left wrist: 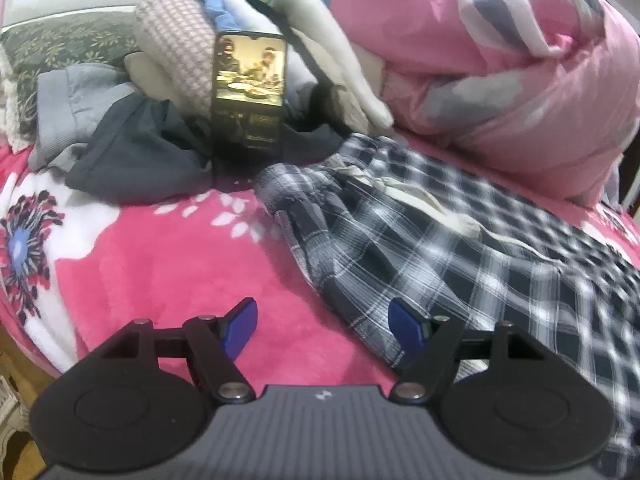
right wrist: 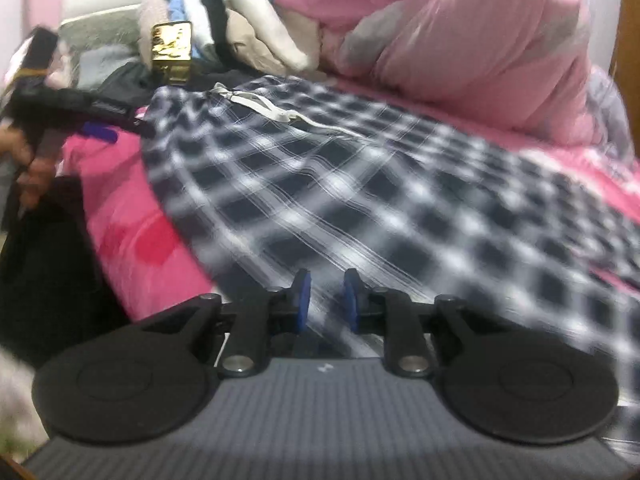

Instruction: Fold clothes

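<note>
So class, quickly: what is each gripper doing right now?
Left gripper: open, holding nothing.
Right gripper: narrowly open above the plaid garment, nothing gripped.

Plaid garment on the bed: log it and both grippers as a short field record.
garment: plaid drawstring garment, spread on pink floral blanket
drawstring: white, lying loose on top
left gripper: open, beside the garment's edge, empty
right gripper: narrowly open over the plaid, no cloth pinched
behind: phone propped against clothes pile
</note>
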The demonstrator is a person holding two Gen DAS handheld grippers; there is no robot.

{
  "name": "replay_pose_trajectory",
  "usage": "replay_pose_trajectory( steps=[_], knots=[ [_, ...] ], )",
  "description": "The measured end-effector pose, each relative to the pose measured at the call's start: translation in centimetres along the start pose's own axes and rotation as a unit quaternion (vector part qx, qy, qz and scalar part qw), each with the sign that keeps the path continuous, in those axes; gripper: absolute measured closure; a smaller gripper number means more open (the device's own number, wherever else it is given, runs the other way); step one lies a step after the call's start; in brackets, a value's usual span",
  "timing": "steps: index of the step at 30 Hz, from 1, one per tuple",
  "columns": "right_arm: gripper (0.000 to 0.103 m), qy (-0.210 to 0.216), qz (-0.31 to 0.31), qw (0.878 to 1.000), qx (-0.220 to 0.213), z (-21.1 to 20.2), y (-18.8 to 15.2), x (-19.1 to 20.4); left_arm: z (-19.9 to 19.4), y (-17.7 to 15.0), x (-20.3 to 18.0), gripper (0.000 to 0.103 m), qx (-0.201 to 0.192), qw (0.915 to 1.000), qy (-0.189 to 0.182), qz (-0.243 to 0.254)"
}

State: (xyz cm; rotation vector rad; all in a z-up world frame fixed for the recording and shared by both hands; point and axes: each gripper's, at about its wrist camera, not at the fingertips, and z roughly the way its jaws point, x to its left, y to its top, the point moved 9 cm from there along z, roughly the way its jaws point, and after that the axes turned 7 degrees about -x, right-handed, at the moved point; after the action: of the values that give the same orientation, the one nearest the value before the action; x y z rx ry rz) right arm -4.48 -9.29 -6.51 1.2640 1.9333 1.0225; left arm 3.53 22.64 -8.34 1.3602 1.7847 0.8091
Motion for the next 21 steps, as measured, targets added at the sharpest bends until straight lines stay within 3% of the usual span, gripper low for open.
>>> replay_pose_trajectory(
  steps=[3,5,8,10,13,18,19,21],
  knots=[
    [0.085,0.004,-0.014,1.000,0.007,1.4,-0.6,2.6,0.5,0.2,0.5,0.030,0.005,0.9999,0.005,-0.011],
    [0.084,0.052,-0.039,0.998,-0.006,0.5,-0.7,5.4,0.8,0.4,0.9,0.030,0.006,0.9999,0.003,-0.015],
    [0.080,0.135,-0.017,0.991,-0.012,-1.1,-0.8,8.5,1.1,0.5,1.1,0.030,0.004,0.9998,0.000,-0.022],
    [0.080,0.128,0.007,0.992,-0.010,-1.3,-1.0,8.2,1.2,0.6,1.2,0.030,0.002,0.9996,-0.004,-0.027],
    [0.079,0.087,0.092,0.992,0.001,-1.5,-1.6,5.1,1.4,0.6,1.2,0.030,-0.002,0.9994,-0.011,-0.033],
    [0.078,0.064,0.263,0.963,0.001,-2.6,-3.0,0.4,1.5,0.5,1.0,0.030,-0.005,0.9987,-0.026,-0.042],
    [0.078,0.066,0.294,0.954,0.001,-2.3,-3.5,0.1,1.5,0.5,1.0,0.030,-0.006,0.9986,-0.029,-0.045],
    [0.077,0.080,0.376,0.923,0.001,-1.9,-4.7,-0.6,1.5,0.4,1.0,0.030,-0.006,0.9983,-0.033,-0.047]
  ],
)
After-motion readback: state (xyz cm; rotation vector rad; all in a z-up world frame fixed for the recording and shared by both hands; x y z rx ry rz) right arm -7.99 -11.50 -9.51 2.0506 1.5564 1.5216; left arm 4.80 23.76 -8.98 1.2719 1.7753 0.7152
